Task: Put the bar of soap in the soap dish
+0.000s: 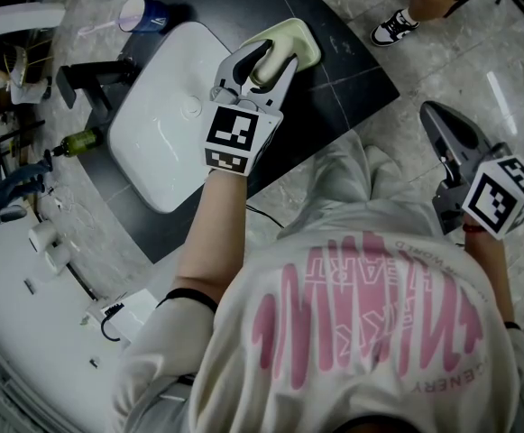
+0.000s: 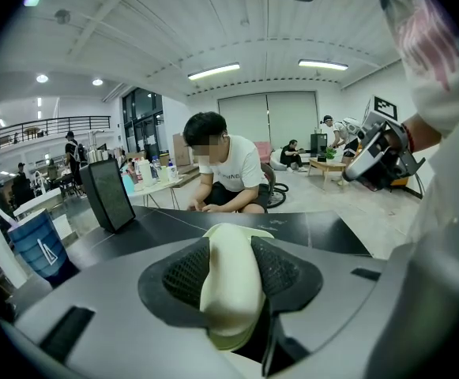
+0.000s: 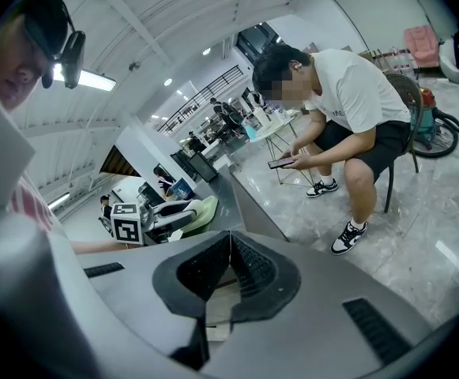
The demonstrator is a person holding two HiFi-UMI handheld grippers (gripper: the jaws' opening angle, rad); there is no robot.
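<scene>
Soap point(image 2: 229, 283), a smooth cream-coloured oval bar, stands on its edge between the jaws of the left gripper point(image 1: 267, 61). The jaws stand apart, one black ribbed pad on each side of it, and they do not visibly squeeze it. I judge the hold to be loose, so that the soap can settle under its own weight.

Right under and behind it lies the pale green, rounded plastic soap dish point(image 1: 305, 47), which shows below the bar's lower end and again beyond its top. The soap seems to be over the near end of the dish or already in it. No view shows whether its underside rests on the dish floor. The gripper slants downward over the dish, probably so the bar goes in lengthwise and does not tip over the rim.

The dish sits on the black counter top point(image 1: 356, 75), just beside the white ceramic basin point(image 1: 162, 129), where wet soap stays in reach of the washing place. A black tap point(image 1: 90, 78) and a blue cup point(image 1: 141, 13) stand on the basin's far side, well apart from the dish.

The right gripper point(image 3: 229, 237) hangs off to the side over the grey marbled floor point(image 1: 397, 165), its jaws closed together on nothing. It looks unneeded for this step.
</scene>
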